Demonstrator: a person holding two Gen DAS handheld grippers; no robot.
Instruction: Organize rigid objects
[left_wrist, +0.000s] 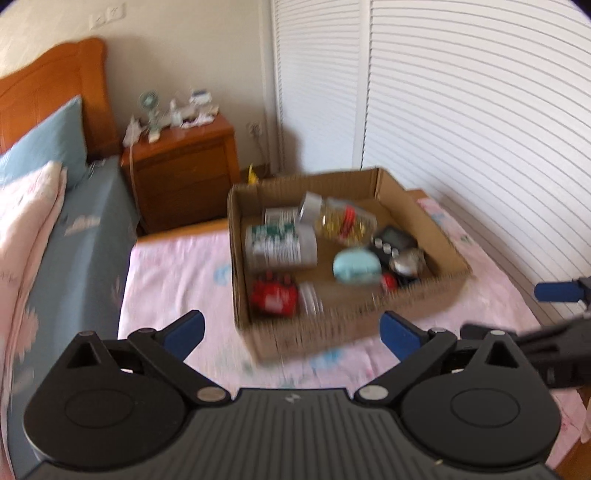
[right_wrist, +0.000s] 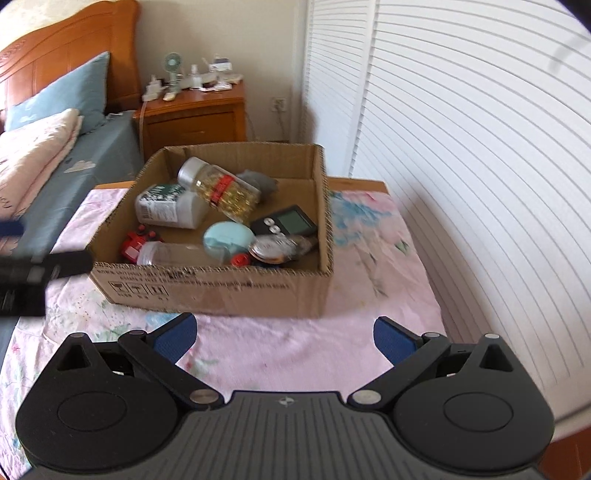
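A shallow cardboard box (right_wrist: 207, 291) (left_wrist: 332, 332) sits on a table covered with a pink floral cloth (right_wrist: 280, 350). Inside lie a white pill bottle (right_wrist: 170, 210) (left_wrist: 280, 245), a clear bottle of yellow capsules (right_wrist: 221, 192) (left_wrist: 343, 221), a mint round case (right_wrist: 225, 240) (left_wrist: 356, 266), a black digital timer (right_wrist: 286, 223) (left_wrist: 393, 240), a red toy (right_wrist: 135, 245) (left_wrist: 273, 297) and a clear jar (right_wrist: 166, 254). My left gripper (left_wrist: 293, 330) hovers open and empty before the box's near wall. My right gripper (right_wrist: 284, 334) is open and empty too, short of the box.
White louvred closet doors (right_wrist: 461, 147) run along the right. A bed with a blue pillow (right_wrist: 62, 96) and pink quilt (right_wrist: 33, 155) lies left, beside a wooden nightstand (right_wrist: 195, 114) holding a small fan and clutter. Each gripper shows at the edge of the other's view.
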